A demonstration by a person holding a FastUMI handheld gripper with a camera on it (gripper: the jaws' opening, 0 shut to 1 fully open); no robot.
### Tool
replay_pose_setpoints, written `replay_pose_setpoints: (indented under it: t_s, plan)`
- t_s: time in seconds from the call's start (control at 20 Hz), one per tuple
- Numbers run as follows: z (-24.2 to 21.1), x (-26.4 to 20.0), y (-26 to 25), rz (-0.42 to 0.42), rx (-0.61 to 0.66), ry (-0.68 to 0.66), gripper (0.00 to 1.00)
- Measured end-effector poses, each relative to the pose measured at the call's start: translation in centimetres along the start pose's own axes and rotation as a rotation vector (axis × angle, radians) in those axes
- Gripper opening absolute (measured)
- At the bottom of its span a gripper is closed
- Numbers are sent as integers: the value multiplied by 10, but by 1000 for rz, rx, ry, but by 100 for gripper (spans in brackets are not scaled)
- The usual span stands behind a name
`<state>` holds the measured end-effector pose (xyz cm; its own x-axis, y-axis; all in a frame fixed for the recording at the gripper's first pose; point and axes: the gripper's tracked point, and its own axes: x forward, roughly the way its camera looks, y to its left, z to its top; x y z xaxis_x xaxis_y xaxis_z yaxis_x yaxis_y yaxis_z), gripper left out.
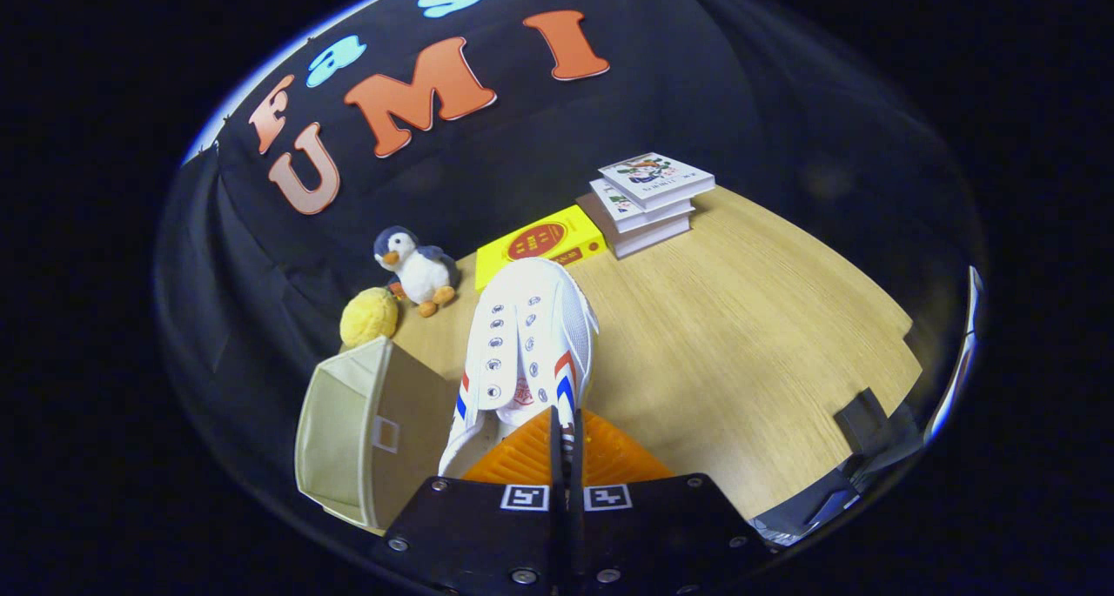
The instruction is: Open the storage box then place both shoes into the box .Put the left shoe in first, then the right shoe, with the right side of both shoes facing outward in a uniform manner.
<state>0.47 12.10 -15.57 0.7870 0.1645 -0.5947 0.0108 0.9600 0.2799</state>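
Wooden table [740,335] carries an open beige storage box [348,431], apparently empty, just left of the fingers. White shoe [526,344] hangs clamped at its heel between the nearly closed orange gripper [564,444]. Neither shoe looks boxed yet.

The tool [566,435] is built of two orange fingers [522,457] with fine ridged, ribbed faces that fan out like wedges and narrow toward thin dark edges at the middle. Behind them sit two flat black blocks [487,526], matte and angular, one on the left and one on the right, split by a narrow dark seam. Each block carries a small square white marker [525,497] with a black coded pattern, the pair set side by side at the seam. Round silver screws [523,575] dot the blocks' corners and near edge.
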Motion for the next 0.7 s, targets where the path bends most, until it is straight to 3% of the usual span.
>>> replay_pose_setpoints:
  t_s: [0.25,0.7]
  plan:
    - [-1,-17,89,84,-16,-25,0]
    - [-53,-4,175,81,-125,21,0]
